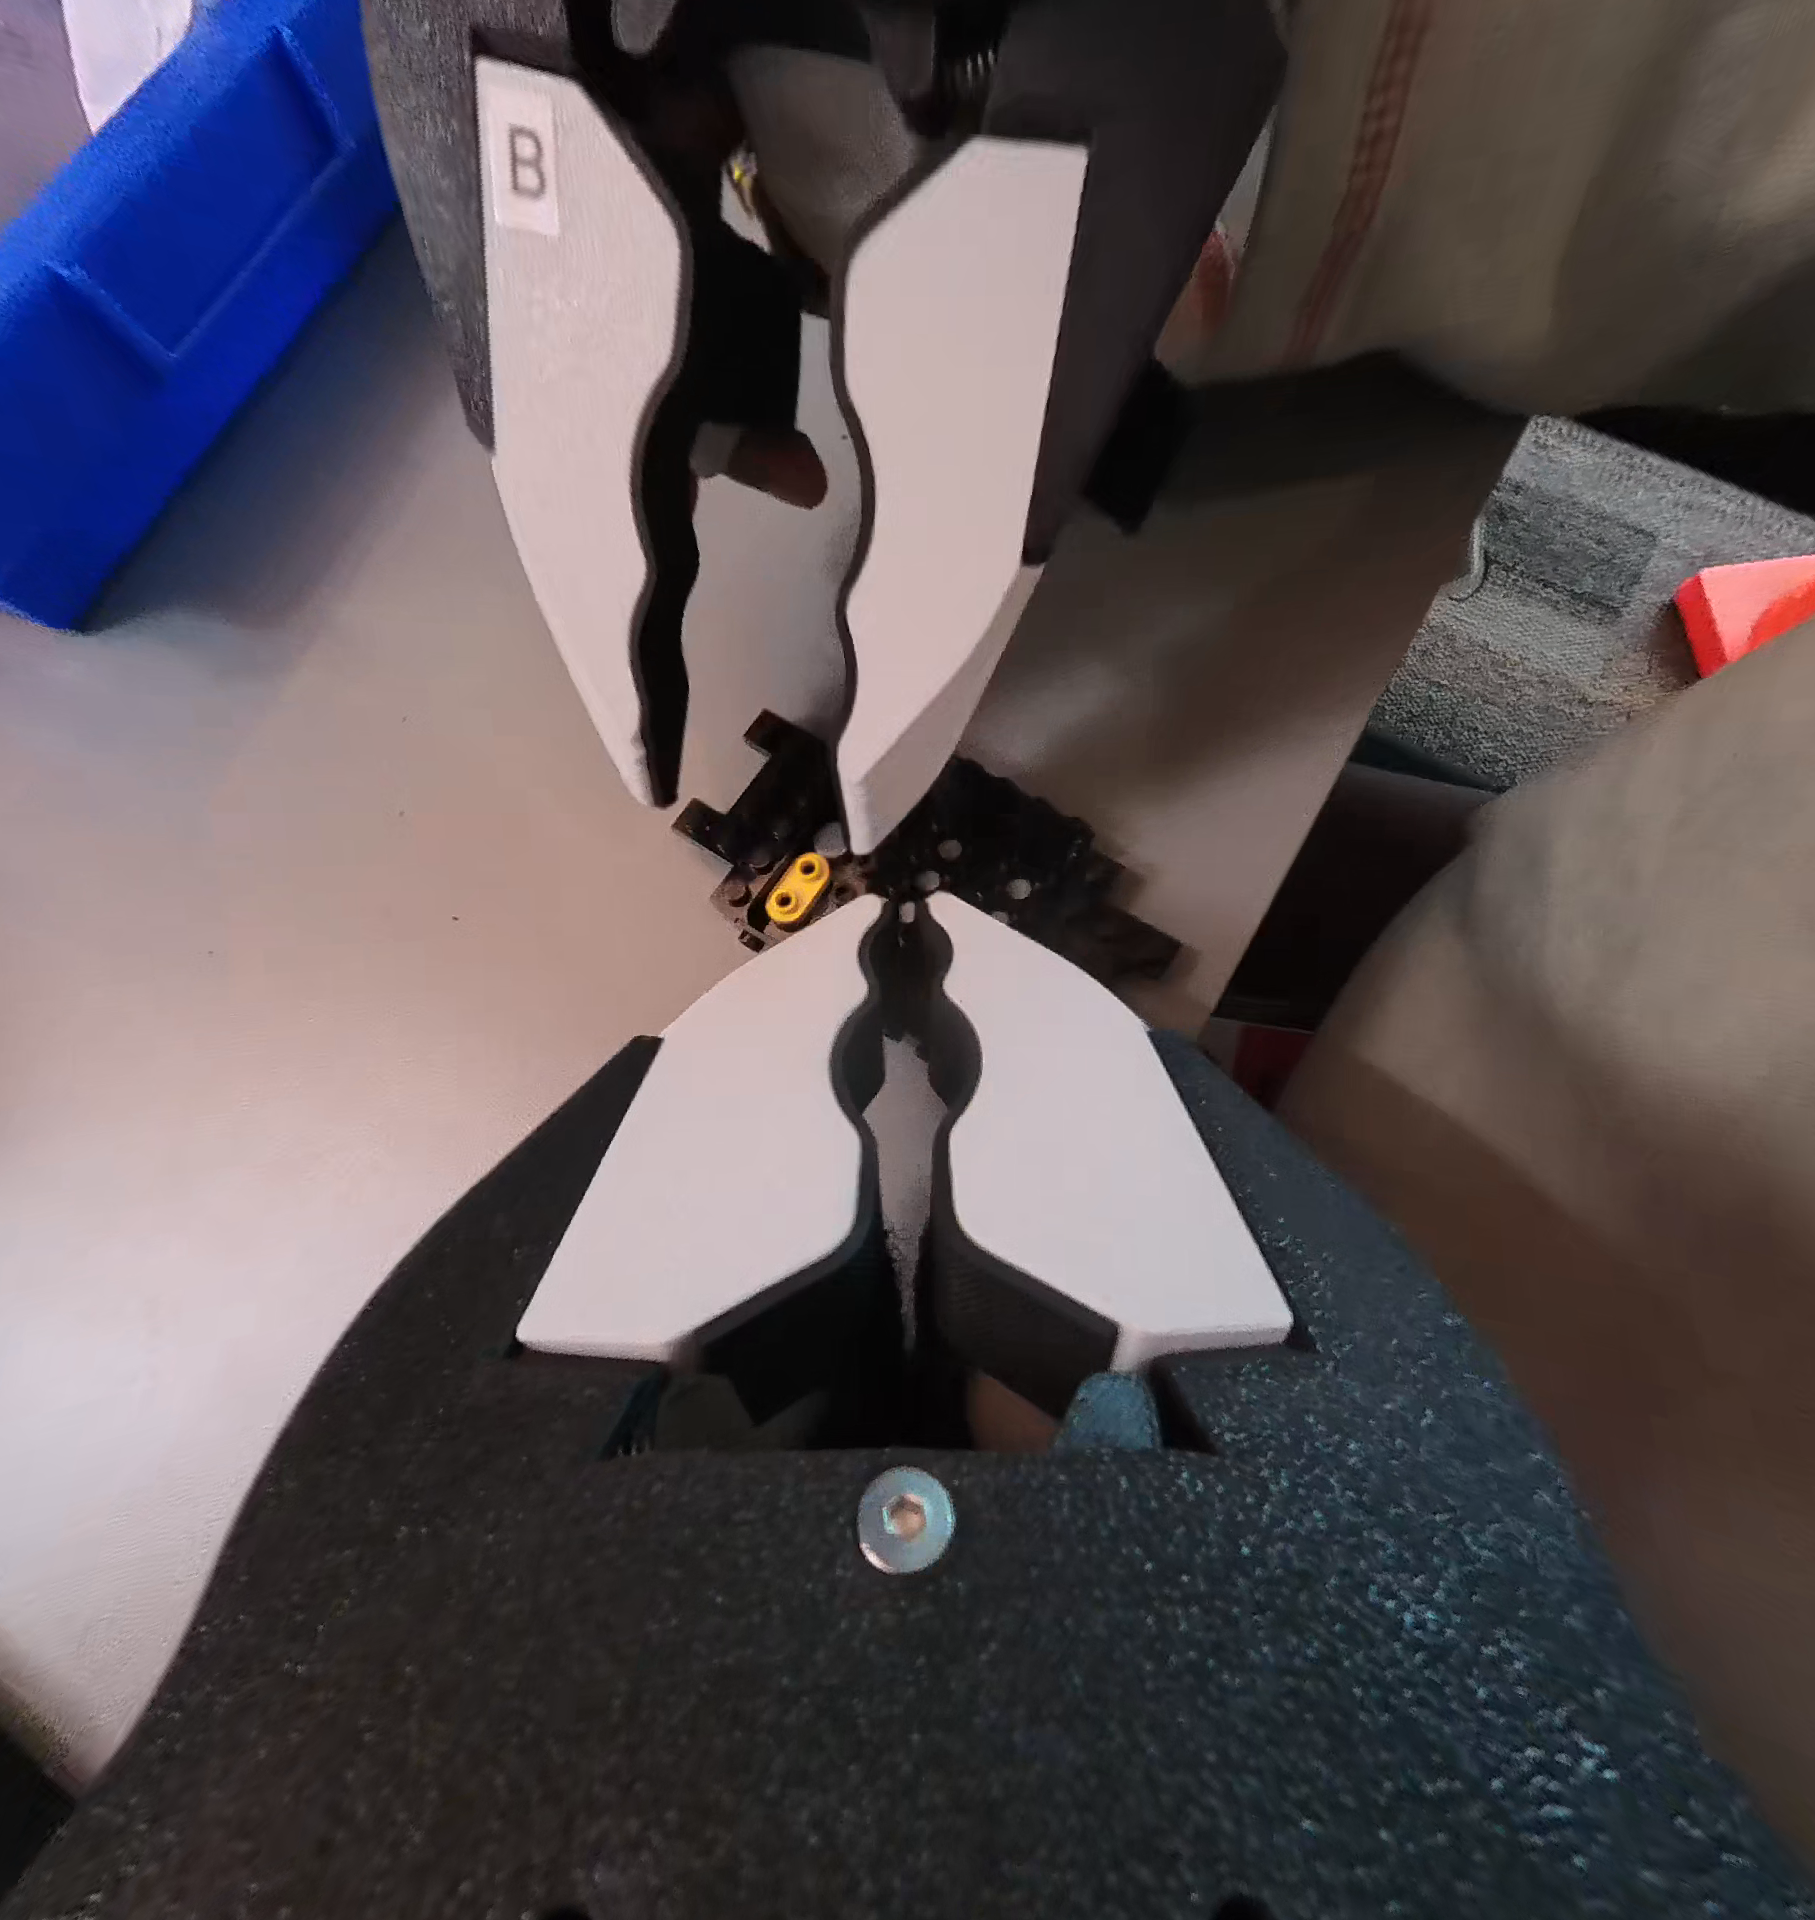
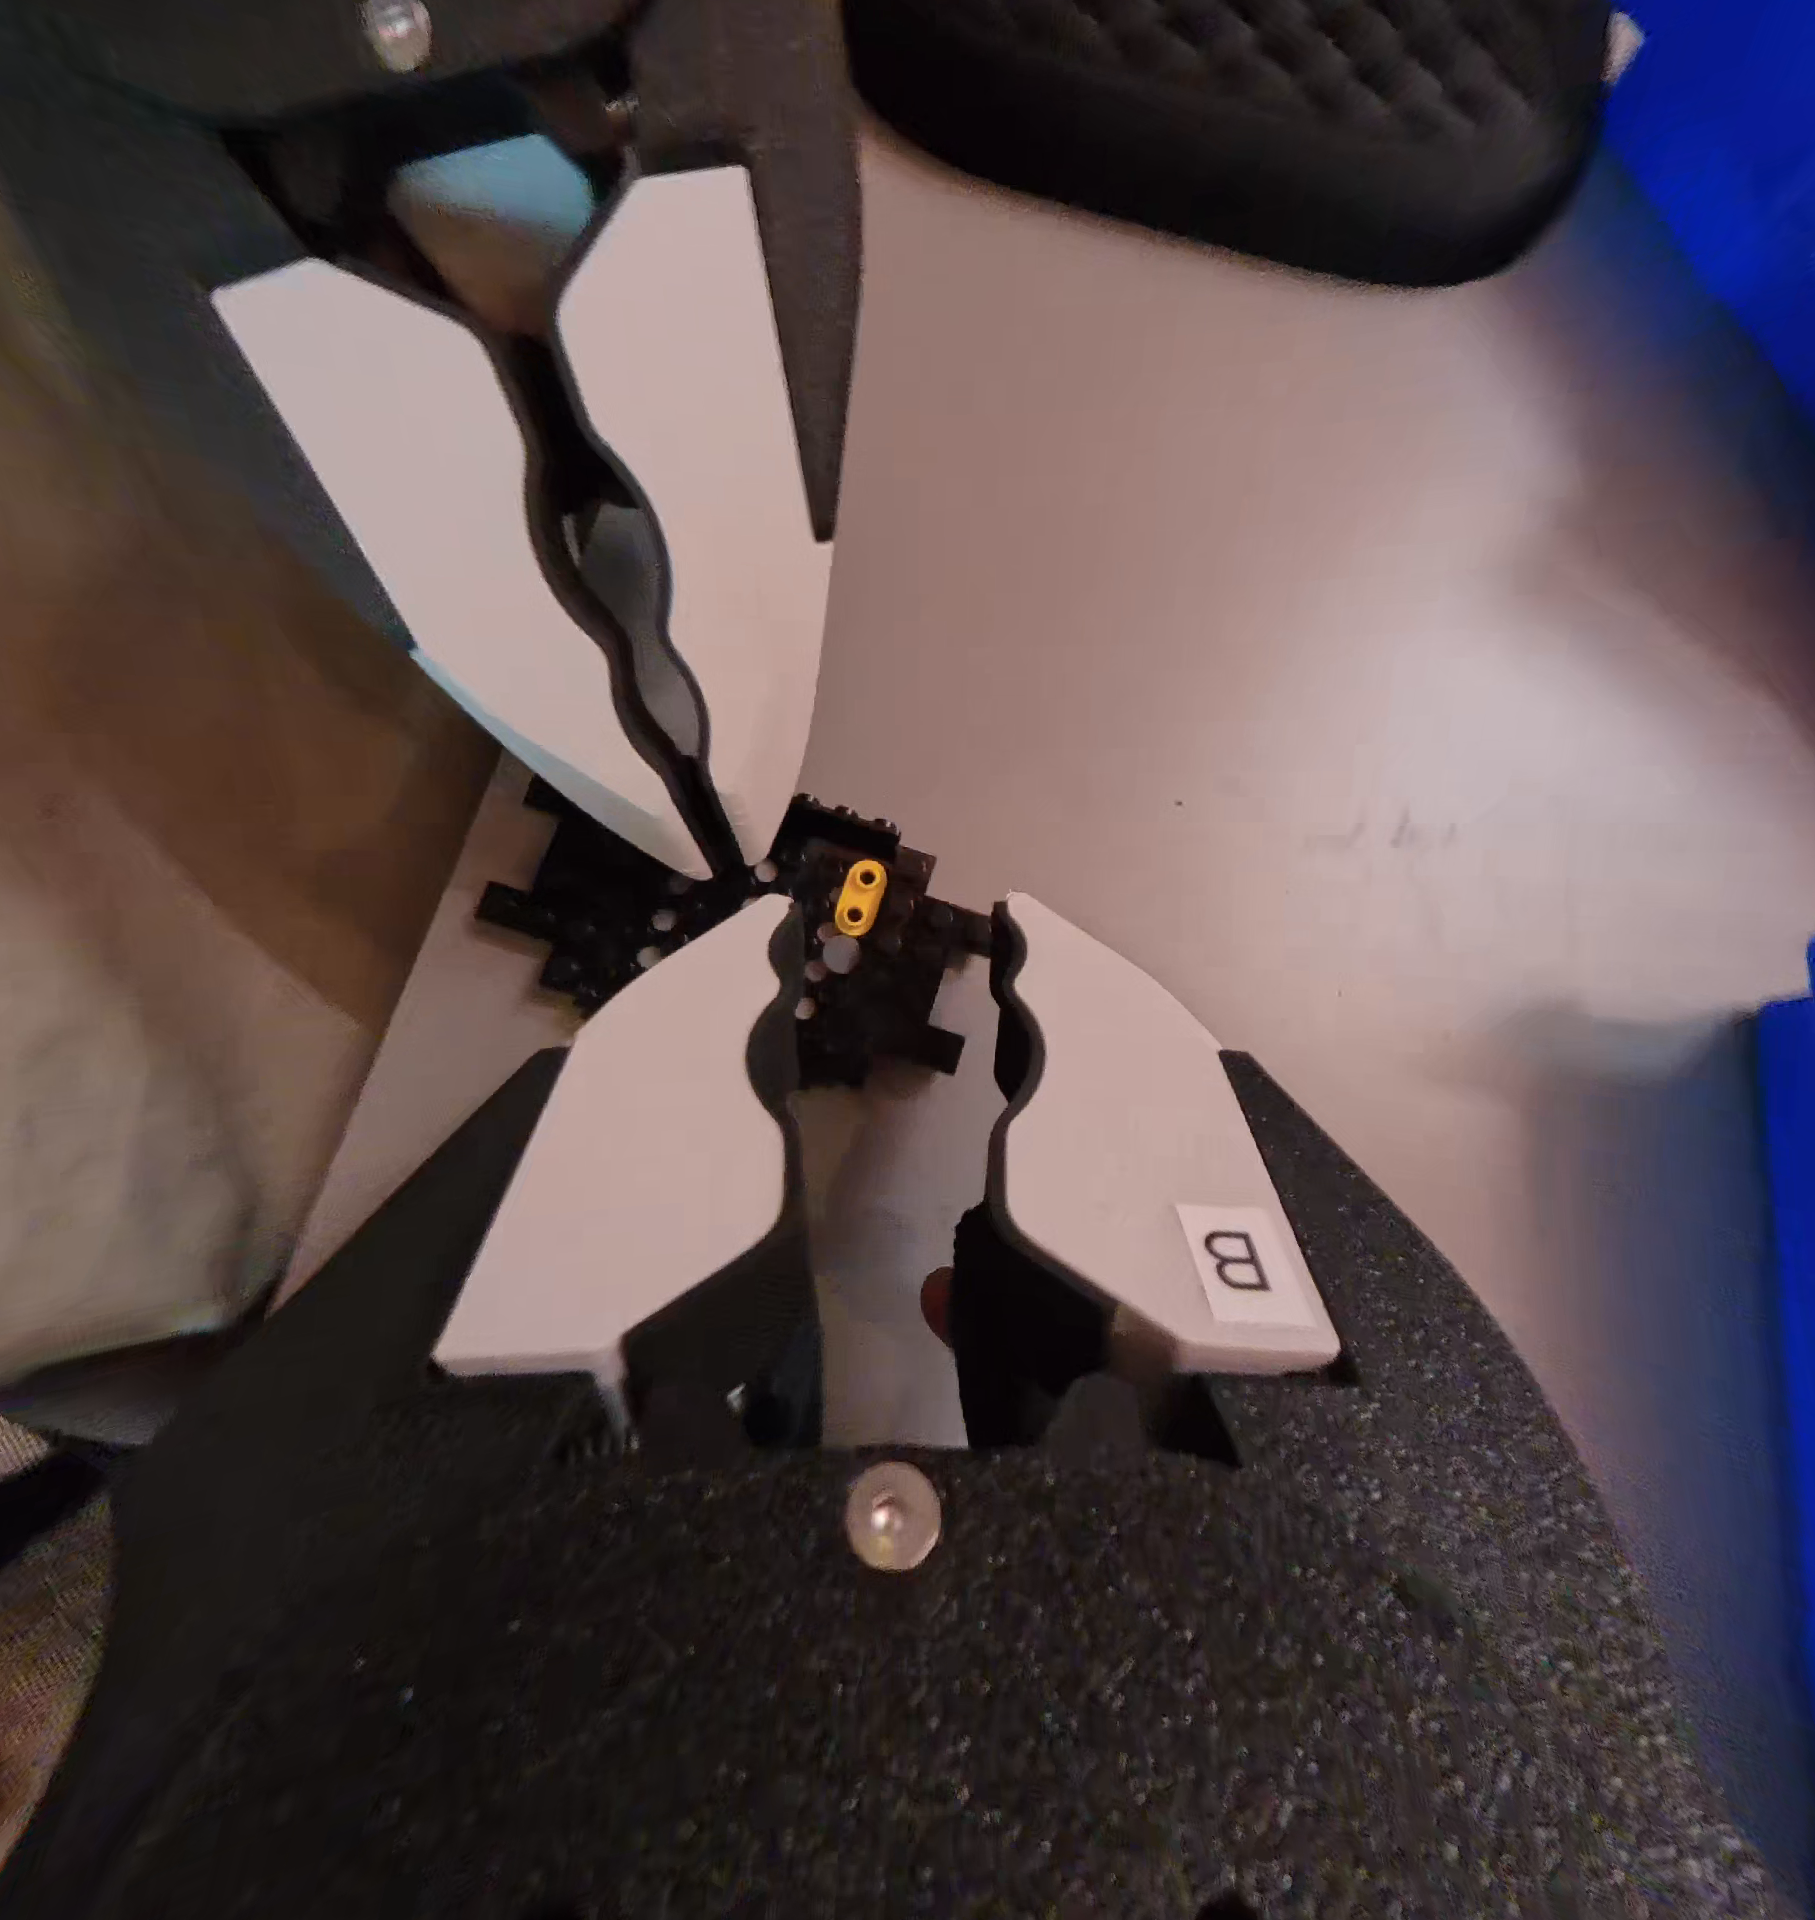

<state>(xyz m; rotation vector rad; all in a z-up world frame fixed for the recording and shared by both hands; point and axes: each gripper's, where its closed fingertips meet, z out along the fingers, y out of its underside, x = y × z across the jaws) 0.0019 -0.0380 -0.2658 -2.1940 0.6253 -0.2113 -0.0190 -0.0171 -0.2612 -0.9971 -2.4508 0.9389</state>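
Observation:
A black brick assembly (image 1: 986, 862) with a small yellow two-hole piece (image 1: 797, 885) lies on the white table (image 1: 259, 935). My left gripper (image 1: 908, 912) is shut on the assembly's flat black plate, tips pinched on its edge. My right gripper (image 1: 763, 810), with a labelled finger, comes in from the opposite side. It is open, its fingers straddling the studded black part beside the yellow piece. In the right wrist view the assembly (image 2: 861, 997) sits between my right gripper's (image 2: 898, 914) fingers. The yellow piece (image 2: 860, 896) lies just ahead, and the left gripper (image 2: 728, 875) pinches the plate.
A blue bin (image 1: 103, 364) stands at the far left of the table; it also shows in the right wrist view (image 2: 1807, 1299). A person's beige clothing (image 1: 1557, 208) is close on the right. A red block (image 1: 1765, 613) lies off the table. A black textured object (image 2: 1194, 135) is behind. My two grippers' fingertips are within a few centimetres of each other. Both grippers' tips are roughly 20 cm from the black textured object (image 2: 1194, 135).

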